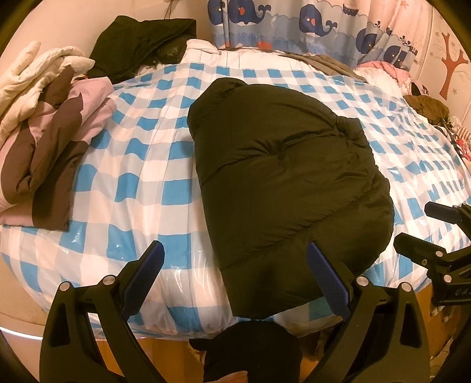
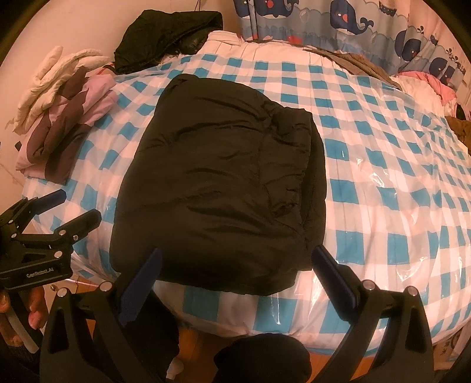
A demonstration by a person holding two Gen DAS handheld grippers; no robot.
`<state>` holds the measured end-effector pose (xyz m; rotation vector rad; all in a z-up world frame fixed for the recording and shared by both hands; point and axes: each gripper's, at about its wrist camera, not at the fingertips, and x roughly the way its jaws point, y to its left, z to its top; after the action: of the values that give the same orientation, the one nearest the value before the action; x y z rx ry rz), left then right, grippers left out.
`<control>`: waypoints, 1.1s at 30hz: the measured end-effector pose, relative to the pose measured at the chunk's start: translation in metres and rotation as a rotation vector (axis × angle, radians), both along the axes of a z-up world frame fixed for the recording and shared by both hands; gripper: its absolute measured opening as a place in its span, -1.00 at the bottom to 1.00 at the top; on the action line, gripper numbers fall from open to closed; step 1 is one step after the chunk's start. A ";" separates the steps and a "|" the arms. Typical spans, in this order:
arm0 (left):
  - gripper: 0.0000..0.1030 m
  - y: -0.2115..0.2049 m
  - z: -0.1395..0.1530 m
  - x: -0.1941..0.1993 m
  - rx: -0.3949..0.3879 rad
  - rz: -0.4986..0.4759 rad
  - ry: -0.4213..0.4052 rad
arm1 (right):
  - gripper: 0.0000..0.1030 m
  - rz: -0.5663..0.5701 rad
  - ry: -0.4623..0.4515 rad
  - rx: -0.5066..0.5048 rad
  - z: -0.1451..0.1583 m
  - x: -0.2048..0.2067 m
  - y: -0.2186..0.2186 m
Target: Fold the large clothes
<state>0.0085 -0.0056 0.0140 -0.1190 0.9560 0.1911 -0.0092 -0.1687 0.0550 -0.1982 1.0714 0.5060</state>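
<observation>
At far left a pile of folded clothes [image 1: 44, 141] sits on the checked bed cover [image 1: 141, 182]. My left gripper [image 1: 235, 265] is spread wide, holding nothing, at the near edge beside the folded black jacket [image 2: 217, 182] lying mid-bed. My right gripper [image 2: 238, 271] is likewise spread over its near hem, with bare cover to the right.

Folded into a thick bundle, a black puffer jacket [image 1: 282, 188] lies at centre frame on a bed [image 1: 141, 165] covered in blue-and-white checks under glossy clear plastic. Spread wide at the bottom of the frame, the left gripper [image 1: 235, 259], one blue-padded finger [image 1: 326, 277] overlapping the jacket's near edge, contact unclear. At the right edge, the right gripper [image 1: 421, 227], fingers parted, nothing between them. At upper left, a heap of pink, brown and cream bedding [image 1: 50, 123], with dark clothing [image 1: 141, 41] beyond. Across the top, a whale-print curtain [image 1: 309, 26].
</observation>
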 end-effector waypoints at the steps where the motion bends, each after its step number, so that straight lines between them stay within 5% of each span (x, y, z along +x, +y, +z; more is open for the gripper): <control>1: 0.81 0.001 0.000 0.000 -0.002 0.001 0.001 | 0.89 0.001 0.000 -0.001 0.000 0.000 0.000; 15: 0.85 0.005 -0.001 0.001 0.019 0.040 0.020 | 0.89 0.006 0.012 0.002 -0.010 0.001 -0.001; 24: 0.84 0.011 -0.003 -0.002 -0.118 0.005 -0.034 | 0.89 0.003 0.020 0.007 -0.014 0.002 -0.002; 28: 0.84 0.002 0.007 -0.008 -0.021 0.010 -0.098 | 0.89 -0.002 0.029 0.009 -0.018 0.004 -0.007; 33: 0.84 -0.003 0.005 -0.003 -0.041 -0.013 -0.064 | 0.89 -0.006 0.028 0.014 -0.015 0.005 -0.012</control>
<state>0.0054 -0.0089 0.0195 -0.1560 0.8966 0.1552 -0.0042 -0.1808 0.0404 -0.1760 1.0956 0.5123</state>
